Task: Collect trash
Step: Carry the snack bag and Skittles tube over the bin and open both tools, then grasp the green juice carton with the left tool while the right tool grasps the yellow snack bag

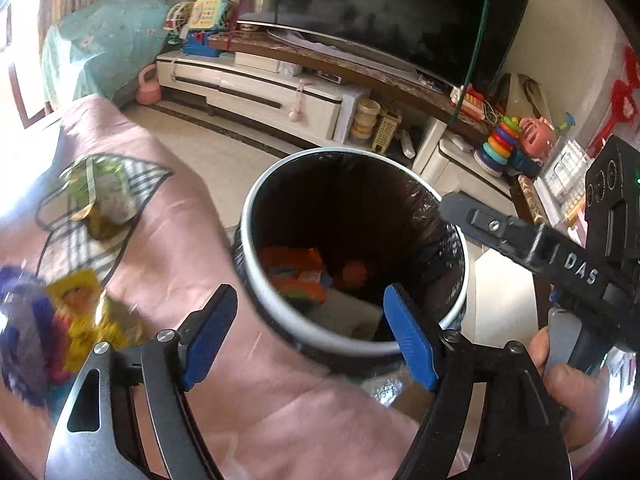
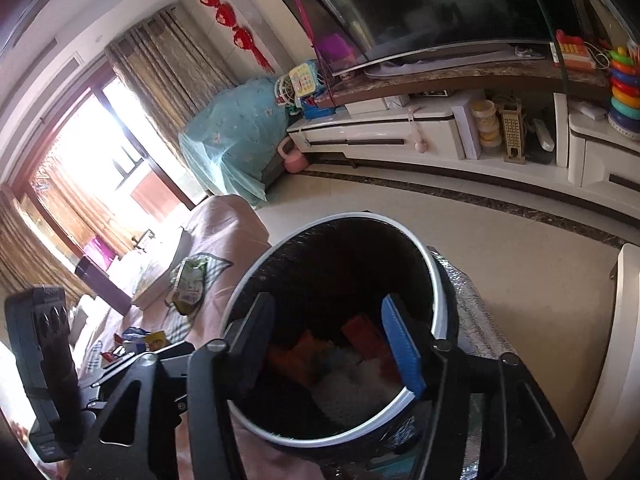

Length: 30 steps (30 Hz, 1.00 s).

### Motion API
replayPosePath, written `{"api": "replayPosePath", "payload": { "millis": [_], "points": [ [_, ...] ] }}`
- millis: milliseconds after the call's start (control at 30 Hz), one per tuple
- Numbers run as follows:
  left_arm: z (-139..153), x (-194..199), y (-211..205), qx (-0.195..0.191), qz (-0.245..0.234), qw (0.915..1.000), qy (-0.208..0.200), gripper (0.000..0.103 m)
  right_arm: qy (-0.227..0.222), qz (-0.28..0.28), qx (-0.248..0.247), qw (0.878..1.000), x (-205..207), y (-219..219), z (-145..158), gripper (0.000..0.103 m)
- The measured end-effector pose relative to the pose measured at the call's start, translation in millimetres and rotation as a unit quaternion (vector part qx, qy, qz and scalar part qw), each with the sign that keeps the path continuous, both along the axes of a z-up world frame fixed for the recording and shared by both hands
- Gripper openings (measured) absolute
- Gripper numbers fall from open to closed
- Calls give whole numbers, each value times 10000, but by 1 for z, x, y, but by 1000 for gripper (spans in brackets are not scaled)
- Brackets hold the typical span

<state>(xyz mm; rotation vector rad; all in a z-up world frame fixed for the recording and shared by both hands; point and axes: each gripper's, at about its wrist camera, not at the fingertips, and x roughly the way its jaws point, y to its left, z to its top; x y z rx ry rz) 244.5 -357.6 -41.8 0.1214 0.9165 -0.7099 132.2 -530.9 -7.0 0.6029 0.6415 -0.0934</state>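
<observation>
Left wrist view alone shows a hand [image 1: 568, 376]; both the left gripper [image 1: 308, 336] and right gripper [image 2: 332, 340] gape empty over the bin [image 1: 256, 272].

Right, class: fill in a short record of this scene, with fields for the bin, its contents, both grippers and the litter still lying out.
bin: round white-rimmed bin with black liner, beside the pink cloth
contents: orange wrappers, something white
left gripper: open, empty, over the bin
right gripper: open, empty, over the bin
litter left: green snack packet; yellow packet, both on the cloth
</observation>
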Motion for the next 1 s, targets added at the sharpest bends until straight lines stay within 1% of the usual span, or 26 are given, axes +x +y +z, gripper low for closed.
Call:
{"api": "replayPosePath", "payload": {
  "millis": [67,133,167,233,333,433,567,667,800,900,1000],
  "points": [
    [0,-7,18,-96,95,9999,7,79,-105,15,36,9999,-6,9,4,76],
    [-2,-13,37,-151,242,9996,7,79,-155,31,54,9999,-10,16,7,83],
    [-2,-17,50,-203,348,9992,4,79,-168,63,66,9998,-12,23,8,85],
    [-4,-23,76,-291,552,9981,19,79,-162,150,83,9997,-14,36,11,85],
    [-8,-32,108,-324,791,9963,27,79,-95,330,88,9994,-17,62,16,85],
    [-11,-37,146,-401,1019,9940,35,79,42,503,113,9987,-19,92,16,91],
    [-17,-44,192,-394,1264,9912,20,79,223,723,19,9971,-17,131,16,93],
    [-22,-46,219,-425,1379,9895,99,79,309,807,-106,9962,-17,159,13,95],
    [-24,-47,257,-433,1507,9876,98,79,360,925,-250,9948,-18,192,9,95],
    [-25,-44,283,-426,1493,9878,97,79,322,956,-337,9943,-18,210,9,95],
    [-26,-41,301,-333,1451,9888,73,79,263,898,-334,9951,-19,220,6,95]
  ]
}}
